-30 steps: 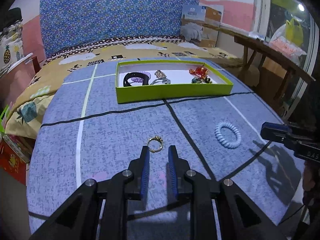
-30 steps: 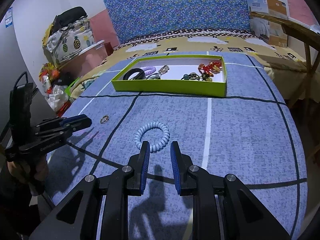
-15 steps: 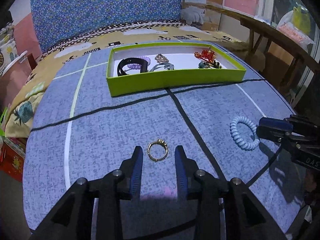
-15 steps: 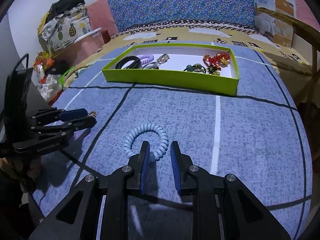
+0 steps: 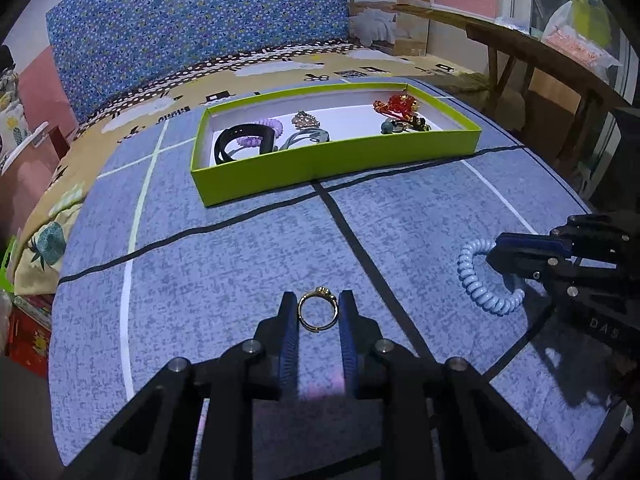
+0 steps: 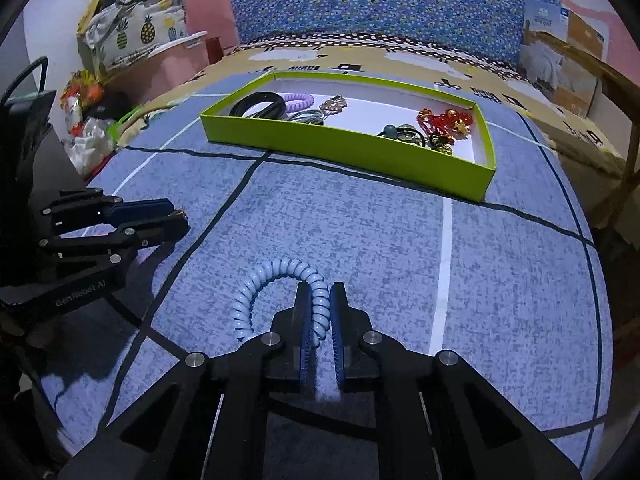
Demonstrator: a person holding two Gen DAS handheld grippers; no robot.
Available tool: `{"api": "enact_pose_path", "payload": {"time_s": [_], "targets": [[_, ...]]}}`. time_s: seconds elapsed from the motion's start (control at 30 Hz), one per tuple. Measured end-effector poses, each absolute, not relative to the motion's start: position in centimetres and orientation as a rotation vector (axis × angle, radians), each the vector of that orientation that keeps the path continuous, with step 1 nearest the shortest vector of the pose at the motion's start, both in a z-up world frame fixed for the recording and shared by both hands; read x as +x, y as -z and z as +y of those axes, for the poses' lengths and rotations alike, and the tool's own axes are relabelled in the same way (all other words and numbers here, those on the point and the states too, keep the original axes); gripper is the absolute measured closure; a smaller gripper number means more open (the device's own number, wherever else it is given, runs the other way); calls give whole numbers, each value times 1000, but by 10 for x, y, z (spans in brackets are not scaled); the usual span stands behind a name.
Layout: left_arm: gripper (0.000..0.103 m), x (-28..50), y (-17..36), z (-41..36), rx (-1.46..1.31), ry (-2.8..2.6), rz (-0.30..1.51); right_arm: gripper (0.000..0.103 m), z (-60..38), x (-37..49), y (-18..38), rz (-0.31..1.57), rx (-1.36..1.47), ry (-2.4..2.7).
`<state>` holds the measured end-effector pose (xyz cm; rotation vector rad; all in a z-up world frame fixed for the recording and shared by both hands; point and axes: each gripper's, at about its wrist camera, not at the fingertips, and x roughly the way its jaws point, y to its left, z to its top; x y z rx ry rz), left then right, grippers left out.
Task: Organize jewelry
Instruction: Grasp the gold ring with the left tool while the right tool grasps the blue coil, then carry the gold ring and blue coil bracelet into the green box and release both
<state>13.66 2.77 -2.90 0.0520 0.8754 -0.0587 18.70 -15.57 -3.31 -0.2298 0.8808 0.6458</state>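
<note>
A gold ring [image 5: 318, 312] lies flat on the blue table between the fingers of my left gripper [image 5: 318, 302], which stands open around it. My right gripper [image 6: 319, 294] straddles the right side of a light blue spiral hair tie [image 6: 276, 274], its jaws close against the coil and nearly shut on it. The hair tie [image 5: 478, 276] and right gripper [image 5: 520, 258] also show in the left wrist view. The left gripper [image 6: 176, 216] shows at the left of the right wrist view. A green tray [image 5: 332, 160] holds several jewelry pieces and hair ties farther back.
The tray [image 6: 348, 146] sits beyond a black tape line [image 5: 340, 216] crossing the blue table cloth. A bed with a blue patterned headboard [image 5: 200, 20] stands behind. A wooden bench [image 5: 540, 56] is at the right, bags and clutter [image 6: 132, 36] at the left.
My left gripper moved forward and opened so that the ring now lies between its fingers. My right gripper advanced over the hair tie and narrowed around its coil.
</note>
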Motion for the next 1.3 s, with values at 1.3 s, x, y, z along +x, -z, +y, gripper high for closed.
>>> {"api": "enact_pose_path", "payload": {"time_s": [1.3], "targets": [[81, 248, -29, 18, 48, 154, 719, 94, -180, 288, -27, 737, -46, -594]]}}
